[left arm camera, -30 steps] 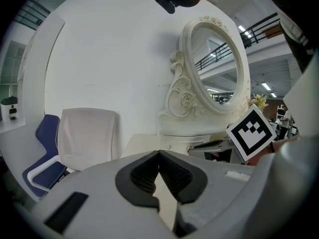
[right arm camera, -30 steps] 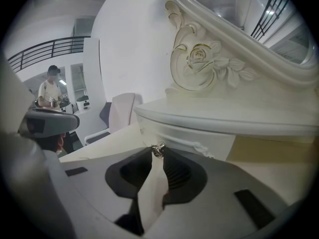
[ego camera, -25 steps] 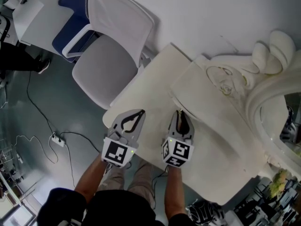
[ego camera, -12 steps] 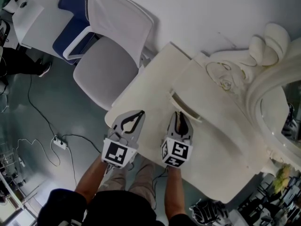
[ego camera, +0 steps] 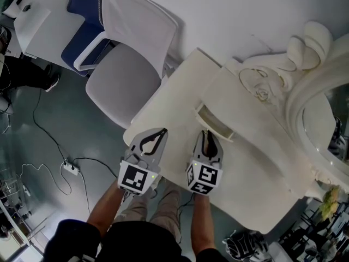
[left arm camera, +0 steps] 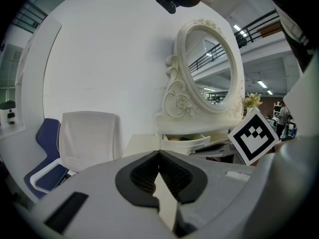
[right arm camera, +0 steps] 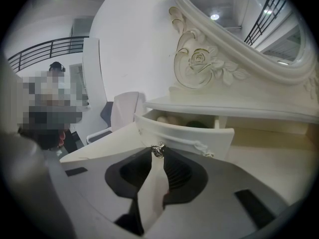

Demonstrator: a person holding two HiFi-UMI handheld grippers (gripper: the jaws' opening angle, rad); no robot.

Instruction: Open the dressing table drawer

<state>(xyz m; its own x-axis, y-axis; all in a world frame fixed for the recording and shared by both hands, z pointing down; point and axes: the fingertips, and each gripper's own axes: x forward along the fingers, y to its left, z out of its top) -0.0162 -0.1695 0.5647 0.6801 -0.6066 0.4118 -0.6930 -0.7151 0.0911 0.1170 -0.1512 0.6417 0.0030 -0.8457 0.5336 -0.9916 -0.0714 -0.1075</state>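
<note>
Slippage was the main hazard. The right gripper (right arm camera: 158,151) had its jaws drawn narrow onto the small silver metal knob (right arm camera: 158,149) of the cream-white wooden drawer (right arm camera: 185,134). Only the very tips held that knob, so a jerk or a pull off the drawer's line would probably have let it escape.

The drawer stood partly open at the front of the raised shelf unit, right of centre in the head view. Rounded items lay inside it, though what they were could not be told. In my judgement, a skewed pull could have jammed the drawer in its slot. An over-long pull could have brought it out altogether and spilled the contents.

The left gripper (ego camera: 162,130) had its jaws together on nothing. It hung over the near edge of the table, just beside the right one, and braced nothing.

The cream-white dressing table (ego camera: 169,105) had a bare, matt top with no loose objects on the near part. An ornate carved oval mirror (ego camera: 299,111) rose at the right of the frame.

A white wall (ego camera: 245,10) stood behind. A white-and-grey office chair (ego camera: 128,75) and a blue chair (ego camera: 82,21) were at upper left. A white cable with a power strip (ego camera: 68,162) lay on the grey-green floor (ego camera: 32,119), a likely trip point at lower left.
</note>
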